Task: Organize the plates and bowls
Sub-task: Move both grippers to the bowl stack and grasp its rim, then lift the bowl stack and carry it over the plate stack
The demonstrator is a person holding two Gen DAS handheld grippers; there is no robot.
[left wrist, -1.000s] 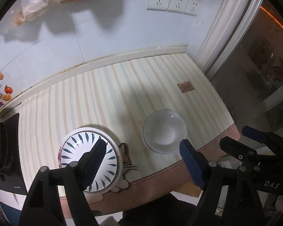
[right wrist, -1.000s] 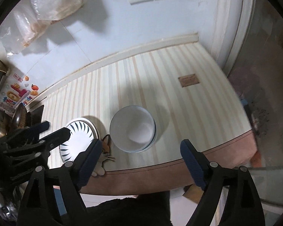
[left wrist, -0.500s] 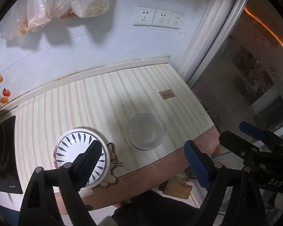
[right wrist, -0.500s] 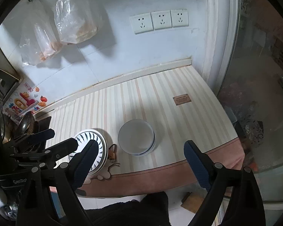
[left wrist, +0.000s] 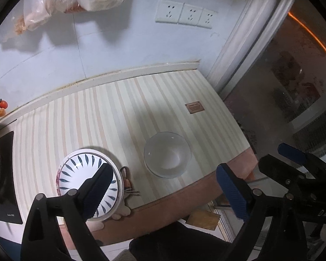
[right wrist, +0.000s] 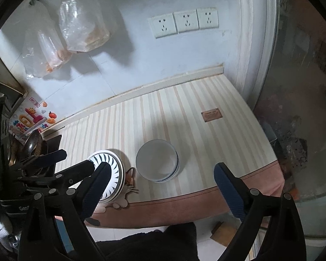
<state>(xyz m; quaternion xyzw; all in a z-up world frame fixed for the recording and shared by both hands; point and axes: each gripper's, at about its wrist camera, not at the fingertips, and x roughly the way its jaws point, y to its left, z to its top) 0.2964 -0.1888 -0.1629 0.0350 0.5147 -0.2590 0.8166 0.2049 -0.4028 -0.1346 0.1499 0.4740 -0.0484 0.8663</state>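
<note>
A stack of white plates (left wrist: 82, 167) with a blue leaf pattern sits near the counter's front edge, left of nested white bowls (left wrist: 167, 154). My left gripper (left wrist: 163, 171) hovers above and in front of both. Its jaws are opening and nothing is between them; its left finger overlaps the plates in the picture. In the right wrist view the plates (right wrist: 107, 156) and bowls (right wrist: 156, 159) lie below my right gripper (right wrist: 163, 168). Its jaws are opening too, with nothing between them. Each gripper shows at the edge of the other's view.
The striped counter (left wrist: 119, 113) ends at a pink front edge (right wrist: 206, 198). A cat-shaped mat (left wrist: 128, 180) lies under the plates. A black stove (left wrist: 2, 174) with a pan is on the left. Behind are wall sockets (right wrist: 184, 21) and hanging plastic bags (right wrist: 82, 28); a glass door stands right.
Both grippers have risen and drawn back from the counter, so plates and bowls look smaller. Both pairs of jaws stand wider. Plates and bowls have not moved.
</note>
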